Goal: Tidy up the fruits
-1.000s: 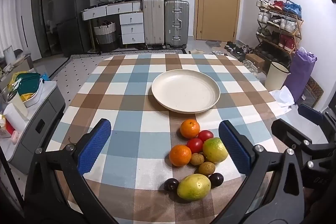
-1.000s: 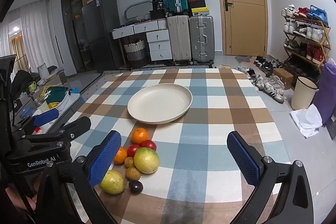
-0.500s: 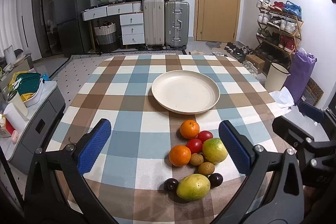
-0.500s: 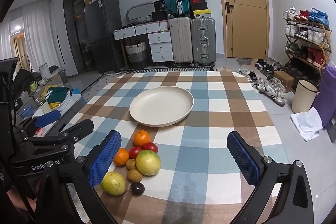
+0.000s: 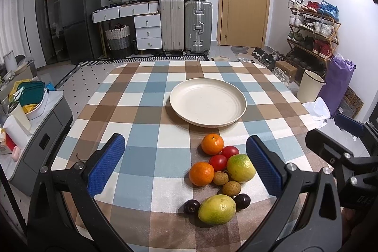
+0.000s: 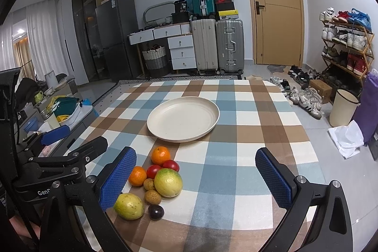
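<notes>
A cream plate (image 5: 208, 105) (image 6: 183, 118) lies bare in the middle of the checked table. Nearer the front edge is a cluster of fruit: two oranges (image 5: 212, 144) (image 5: 201, 173), two red tomatoes (image 5: 218, 162), a green-yellow round fruit (image 5: 241, 168) (image 6: 168, 182), a yellow-green fruit (image 5: 216, 209) (image 6: 129, 206), small brown fruits (image 5: 231, 188) and dark plums (image 5: 242, 201) (image 6: 156, 211). My left gripper (image 5: 185, 165) is open above the near edge, the cluster lying between its pads and toward the right one. My right gripper (image 6: 195, 178) is open too, with the fruit just inside its left pad (image 6: 118, 177).
The table drops off at its right edge (image 6: 314, 152) toward a white bin (image 6: 342, 110), shoes and a shoe rack (image 6: 347, 44). A grey cabinet with containers (image 5: 35, 110) stands left of the table. Suitcases (image 5: 184, 25) and drawers line the far wall.
Both views have shifted only slightly; the right wrist view has drifted a little so the fruit sits further right in it. Nothing was grasped or moved.
</notes>
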Demonstrator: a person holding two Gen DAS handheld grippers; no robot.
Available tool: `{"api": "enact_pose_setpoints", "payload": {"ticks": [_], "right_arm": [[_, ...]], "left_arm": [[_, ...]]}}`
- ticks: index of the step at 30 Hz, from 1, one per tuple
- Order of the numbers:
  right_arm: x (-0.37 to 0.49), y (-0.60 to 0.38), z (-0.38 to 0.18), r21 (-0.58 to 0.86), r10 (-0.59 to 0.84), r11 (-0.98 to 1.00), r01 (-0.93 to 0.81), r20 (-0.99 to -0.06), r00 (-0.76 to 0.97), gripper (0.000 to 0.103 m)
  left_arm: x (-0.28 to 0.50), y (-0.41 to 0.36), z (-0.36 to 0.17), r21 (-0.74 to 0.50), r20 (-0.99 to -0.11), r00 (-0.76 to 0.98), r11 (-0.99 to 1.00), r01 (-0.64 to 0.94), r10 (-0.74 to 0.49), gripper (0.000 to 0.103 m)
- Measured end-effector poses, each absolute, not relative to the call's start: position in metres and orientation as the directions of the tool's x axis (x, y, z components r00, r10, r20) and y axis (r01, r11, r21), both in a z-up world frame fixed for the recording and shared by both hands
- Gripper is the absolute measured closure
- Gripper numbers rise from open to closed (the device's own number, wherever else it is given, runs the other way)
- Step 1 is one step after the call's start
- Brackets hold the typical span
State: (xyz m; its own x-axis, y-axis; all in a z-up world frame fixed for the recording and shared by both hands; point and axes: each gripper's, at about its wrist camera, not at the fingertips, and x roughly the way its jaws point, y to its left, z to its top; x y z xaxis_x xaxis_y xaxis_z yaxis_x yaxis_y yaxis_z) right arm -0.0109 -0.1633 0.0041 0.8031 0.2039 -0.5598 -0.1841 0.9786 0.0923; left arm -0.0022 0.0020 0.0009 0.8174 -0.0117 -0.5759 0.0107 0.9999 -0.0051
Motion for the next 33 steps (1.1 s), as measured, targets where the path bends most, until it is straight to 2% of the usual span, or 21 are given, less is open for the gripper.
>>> {"api": "enact_pose_setpoints", "payload": {"ticks": [33], "right_arm": [[-0.0151, -0.1626, 0.0055, 0.101, 0.219, 0.975, -0.196, -0.553, 0.804, 0.000]], "left_arm": [[-0.0058, 0.0025, -0.0066, 0.001, -0.574, 0.819, 1.000, 0.009, -0.006, 0.001]]}}
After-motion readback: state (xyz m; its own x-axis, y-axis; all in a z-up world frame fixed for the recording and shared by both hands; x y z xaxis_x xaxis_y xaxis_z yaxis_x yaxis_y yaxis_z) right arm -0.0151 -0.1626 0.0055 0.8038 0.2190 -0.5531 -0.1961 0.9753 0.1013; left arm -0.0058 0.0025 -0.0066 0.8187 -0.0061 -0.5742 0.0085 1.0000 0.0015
